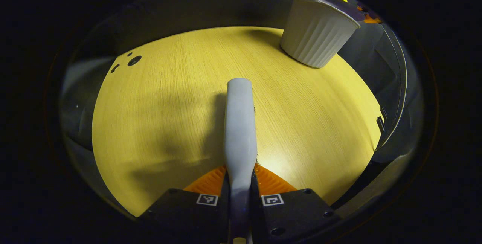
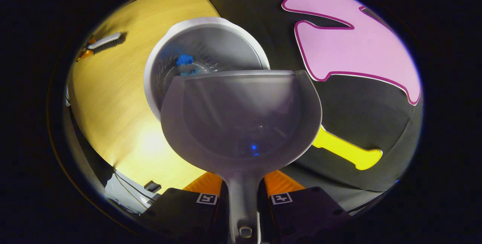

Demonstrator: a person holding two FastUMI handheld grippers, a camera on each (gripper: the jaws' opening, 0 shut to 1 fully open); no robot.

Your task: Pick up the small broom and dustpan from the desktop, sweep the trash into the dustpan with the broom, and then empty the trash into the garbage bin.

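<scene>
While the right gripper (image 2: 243, 195) squeezes the dustpan (image 2: 241, 119) handle over the bin (image 2: 205, 44), blue trash (image 2: 183, 60) sits inside. A wobble could bump the bin over. The left gripper (image 1: 241, 195) squeezes the broom (image 1: 239, 131) above the desk (image 1: 169, 123).

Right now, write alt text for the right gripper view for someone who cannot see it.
The right gripper is shut on the handle of a grey dustpan, holding its open edge over a white garbage bin with blue trash inside. Far off on the wooden desktop, the small broom lies flat.
</scene>
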